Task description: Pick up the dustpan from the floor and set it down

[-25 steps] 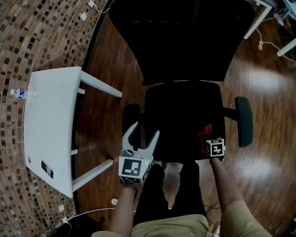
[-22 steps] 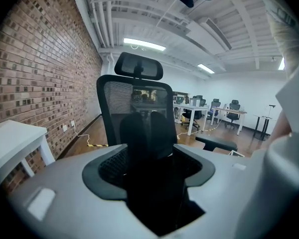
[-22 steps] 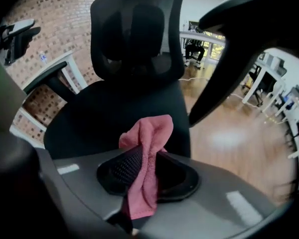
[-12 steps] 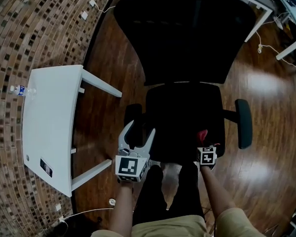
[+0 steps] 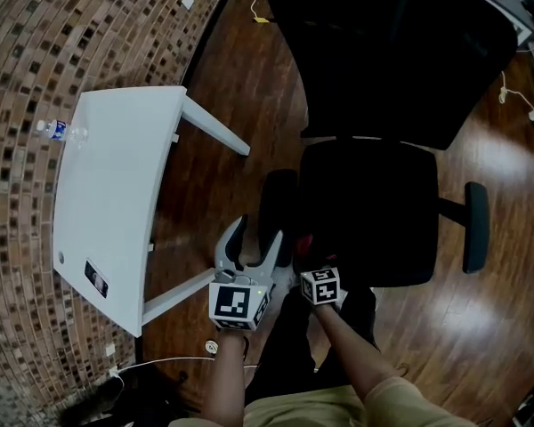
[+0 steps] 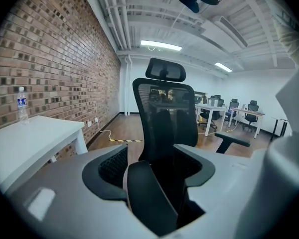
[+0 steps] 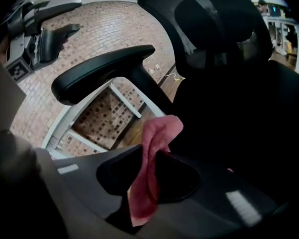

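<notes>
No dustpan shows in any view. My left gripper (image 5: 254, 237) hovers open by the left armrest (image 5: 277, 205) of a black office chair (image 5: 374, 205). In the left gripper view, the left gripper's (image 6: 154, 169) jaws stand apart with a dark curved shape low in the gap, and I cannot tell whether it touches them. My right gripper (image 5: 304, 256) is close beside the left one, shut on a pink-red cloth (image 5: 303, 243). The right gripper view shows the cloth (image 7: 152, 158) pinched between the right gripper's (image 7: 150, 169) jaws, hanging below the armrest (image 7: 104, 71).
A white table (image 5: 107, 203) stands at the left against the brick wall, with a water bottle (image 5: 58, 131) at its far end. A white cable (image 5: 160, 382) lies on the wooden floor near the person's feet. More desks and chairs (image 6: 239, 111) stand farther back.
The right gripper has swung left with the cloth, from the front right of the chair seat to beside the left gripper. The left gripper shifted slightly, and the head view has turned left.
</notes>
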